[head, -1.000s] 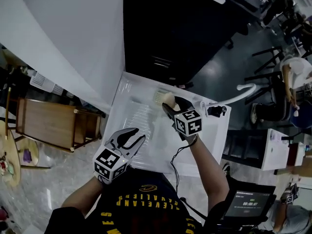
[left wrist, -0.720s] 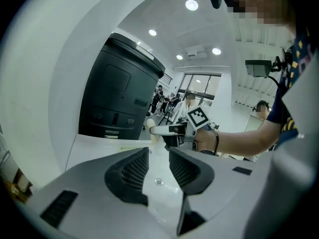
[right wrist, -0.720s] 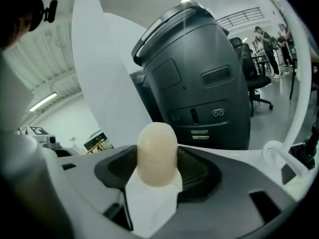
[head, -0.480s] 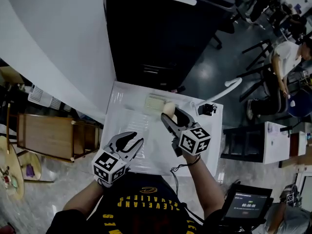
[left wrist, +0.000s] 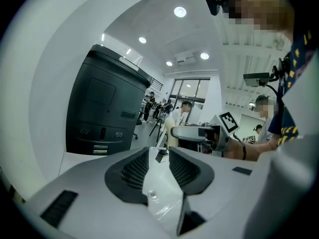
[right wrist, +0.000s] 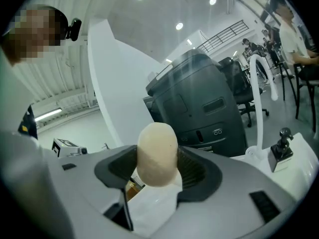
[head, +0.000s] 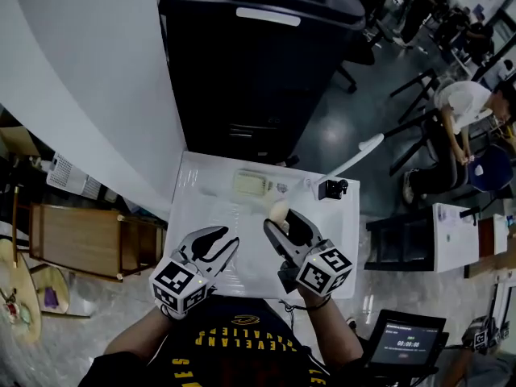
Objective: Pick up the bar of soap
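Note:
The pale, rounded bar of soap (head: 279, 211) is held in the air over the white sink top (head: 201, 192), with my right gripper (head: 281, 221) shut on it. In the right gripper view the soap (right wrist: 157, 151) stands upright between the dark ribbed pads (right wrist: 197, 171). An empty soap dish (head: 251, 184) sits at the back of the sink top, beyond the soap. My left gripper (head: 219, 243) hovers over the sink's front left, open with a narrow gap and nothing in it. The left gripper view shows its jaws (left wrist: 159, 153) and the right gripper with the soap (left wrist: 172, 129) beyond.
A white faucet (head: 348, 161) and its dark handle (head: 332, 189) stand at the sink's back right. A tall black cabinet (head: 258, 63) rises behind the sink and a white wall (head: 89, 79) on the left. A wooden trolley (head: 81, 230) stands left; seated people (head: 463, 107) are at right.
My right gripper has carried the soap away from the dish, up and back towards the person. The left gripper has hardly moved. The head camera has shifted.

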Available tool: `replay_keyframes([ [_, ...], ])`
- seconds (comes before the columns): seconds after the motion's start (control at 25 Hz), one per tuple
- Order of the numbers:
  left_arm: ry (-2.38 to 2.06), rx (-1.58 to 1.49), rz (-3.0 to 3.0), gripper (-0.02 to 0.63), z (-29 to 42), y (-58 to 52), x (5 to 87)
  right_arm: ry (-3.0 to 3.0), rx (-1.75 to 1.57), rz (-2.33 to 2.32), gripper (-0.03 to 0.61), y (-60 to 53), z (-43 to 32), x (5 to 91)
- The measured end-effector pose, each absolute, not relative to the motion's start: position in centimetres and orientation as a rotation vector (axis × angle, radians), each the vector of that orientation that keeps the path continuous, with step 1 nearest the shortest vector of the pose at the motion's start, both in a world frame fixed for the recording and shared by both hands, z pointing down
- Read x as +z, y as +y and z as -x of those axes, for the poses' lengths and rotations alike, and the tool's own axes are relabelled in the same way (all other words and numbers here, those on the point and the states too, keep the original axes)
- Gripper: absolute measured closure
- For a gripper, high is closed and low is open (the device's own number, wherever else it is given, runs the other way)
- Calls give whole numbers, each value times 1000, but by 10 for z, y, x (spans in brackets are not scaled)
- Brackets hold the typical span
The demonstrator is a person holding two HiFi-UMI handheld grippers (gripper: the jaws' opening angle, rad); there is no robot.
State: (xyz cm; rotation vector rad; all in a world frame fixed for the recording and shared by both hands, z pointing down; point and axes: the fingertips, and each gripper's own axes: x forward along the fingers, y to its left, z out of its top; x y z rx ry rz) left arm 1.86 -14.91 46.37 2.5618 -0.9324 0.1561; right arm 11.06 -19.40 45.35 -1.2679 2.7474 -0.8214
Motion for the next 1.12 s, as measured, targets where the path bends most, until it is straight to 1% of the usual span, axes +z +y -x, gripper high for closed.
replay_keyframes([
  [0.28, -897, 149, -2599, 477, -29, -145, 458, 2649, -785, 1224, 311, -185, -116, 418],
  [0.56, -812, 59, -2649, 477, -47, -147, 436, 2607, -755, 1079, 311, -179, -101, 390],
  [1.12, -830, 34, -2580, 477, -32, -147, 441, 2452, -906, 954, 311, -175, -100, 391],
])
